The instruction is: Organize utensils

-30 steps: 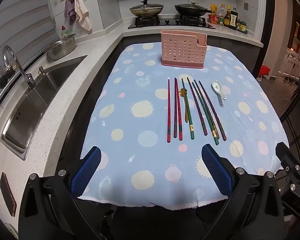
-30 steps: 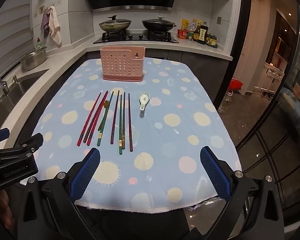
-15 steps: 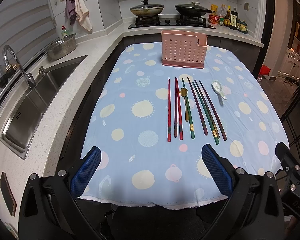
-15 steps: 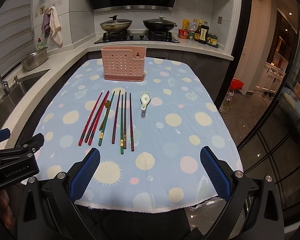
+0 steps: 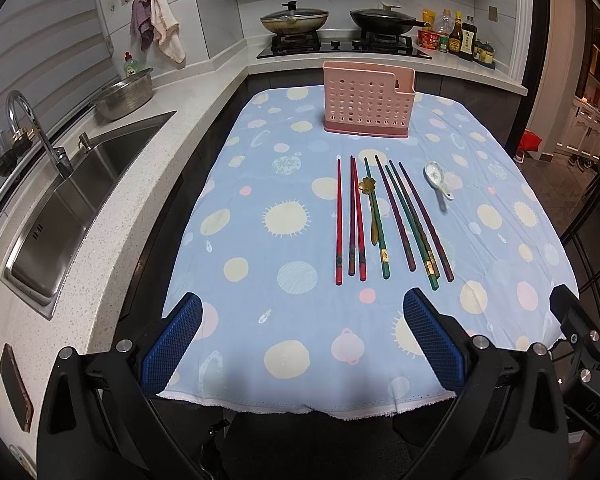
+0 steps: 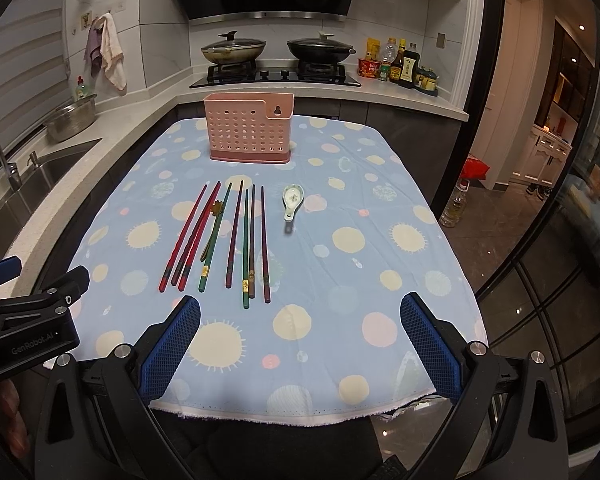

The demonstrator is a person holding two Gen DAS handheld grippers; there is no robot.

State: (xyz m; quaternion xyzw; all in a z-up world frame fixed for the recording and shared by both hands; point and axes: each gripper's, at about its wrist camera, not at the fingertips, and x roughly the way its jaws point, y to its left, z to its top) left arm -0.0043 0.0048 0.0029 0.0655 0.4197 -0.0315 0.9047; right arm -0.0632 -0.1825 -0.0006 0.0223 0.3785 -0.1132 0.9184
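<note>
Left wrist view shows both hand-held grippers, left (image 5: pixel 300 340) and right (image 6: pixel 300 340), spread and empty at the bench's (image 5: pixel 112 216) near edge, chopsticks (image 5: pixel 384 216) and ceramic spoon (image 5: pixel 438 180) laid out before the pink utensil holder (image 5: pixel 366 100), likely awaiting sorting.

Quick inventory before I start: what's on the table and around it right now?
Pink perforated plastic utensil holder: one, far end of table.
Chopsticks: eight; three red, two green, three dark purple; lying mid-table.
Small brass flower-headed spoon: one, among chopsticks.
White ceramic spoon: one, right of chopsticks.
Blue dotted tablecloth: one.
Lidded woks: two, on stove.
Steel sink: left.
Left gripper: open, empty.
Right gripper: open, empty.
</note>
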